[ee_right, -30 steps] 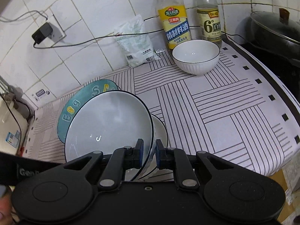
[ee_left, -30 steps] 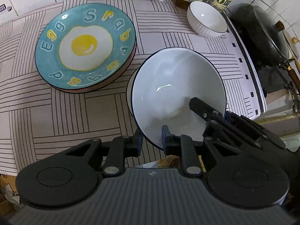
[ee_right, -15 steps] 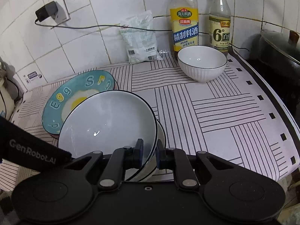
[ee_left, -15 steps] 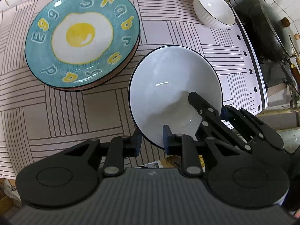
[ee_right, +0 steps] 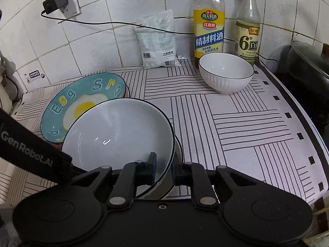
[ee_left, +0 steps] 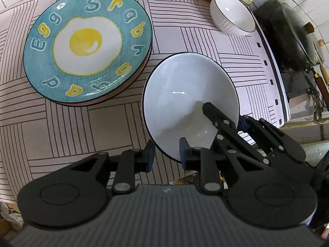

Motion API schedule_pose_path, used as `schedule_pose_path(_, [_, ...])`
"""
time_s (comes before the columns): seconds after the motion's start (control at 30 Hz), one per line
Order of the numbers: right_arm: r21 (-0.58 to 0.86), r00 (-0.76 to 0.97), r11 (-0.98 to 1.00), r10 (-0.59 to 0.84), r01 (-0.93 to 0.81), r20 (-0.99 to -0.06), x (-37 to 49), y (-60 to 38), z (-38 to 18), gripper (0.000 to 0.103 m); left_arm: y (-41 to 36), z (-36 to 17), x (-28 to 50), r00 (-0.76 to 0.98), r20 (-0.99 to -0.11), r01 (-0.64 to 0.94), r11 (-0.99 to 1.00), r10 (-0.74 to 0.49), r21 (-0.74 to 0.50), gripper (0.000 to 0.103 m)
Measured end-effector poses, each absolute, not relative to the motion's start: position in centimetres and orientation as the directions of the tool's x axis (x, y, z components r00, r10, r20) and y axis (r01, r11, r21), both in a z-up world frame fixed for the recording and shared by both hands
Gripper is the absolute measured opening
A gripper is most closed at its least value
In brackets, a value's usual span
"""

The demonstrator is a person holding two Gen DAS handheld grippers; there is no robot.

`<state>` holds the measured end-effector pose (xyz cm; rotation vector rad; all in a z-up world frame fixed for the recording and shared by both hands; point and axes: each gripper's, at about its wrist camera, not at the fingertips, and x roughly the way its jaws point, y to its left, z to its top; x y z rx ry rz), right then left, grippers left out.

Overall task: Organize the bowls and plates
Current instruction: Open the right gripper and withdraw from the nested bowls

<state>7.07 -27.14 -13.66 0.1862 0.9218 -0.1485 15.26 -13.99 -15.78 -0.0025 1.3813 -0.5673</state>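
White ceramic, rimmed with a thin dark line: the large bowl (ee_right: 121,135) sits tilted near the front edge of the striped tablecloth (ee_right: 236,127), nested over a second bowl (ee_right: 177,150) of which only a sliver of rim shows beneath it. The right gripper (ee_right: 163,169) is clamped on the large bowl's near rim, one blue-padded finger inside the wall and the other outside. The left gripper (ee_left: 167,158) stands at the same bowl (ee_left: 190,105) from the other side with its fingers spread apart; the rim passes between them, the right-hand pad (ee_left: 183,154) lying at the wall and the left-hand pad clear of it. Just behind and to the left of the bowl lies the teal egg plate (ee_left: 88,47), stacked on at least one further plate whose pinkish edge shows below. A small ribbed bowl (ee_right: 226,72) stands well apart at the back of the cloth, just before two bottles (ee_right: 208,30) and near a white packet (ee_right: 158,41) leaning on the tiled wall. A dark lidded pan (ee_left: 292,41) rests beyond the cloth's right edge.
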Motion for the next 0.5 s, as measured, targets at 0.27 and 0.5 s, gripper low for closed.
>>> schedule_pose_path(0.27, [0.18,0.599,0.957,0.007,0.229,-0.801,7.1,-27.9,-13.9,0.02,-13.7,-14.4,14.8,0.108,-0.912,0.402,0.857,-0.395,-0.323,0.04])
schedule_pose_path(0.5, [0.282,0.63,0.924,0.06,0.258,-0.774,6.3,-29.5,-12.8,0.026,-14.1,-12.4,14.0,0.131,-0.903,0.441,0.84,-0.41,-0.317,0.046])
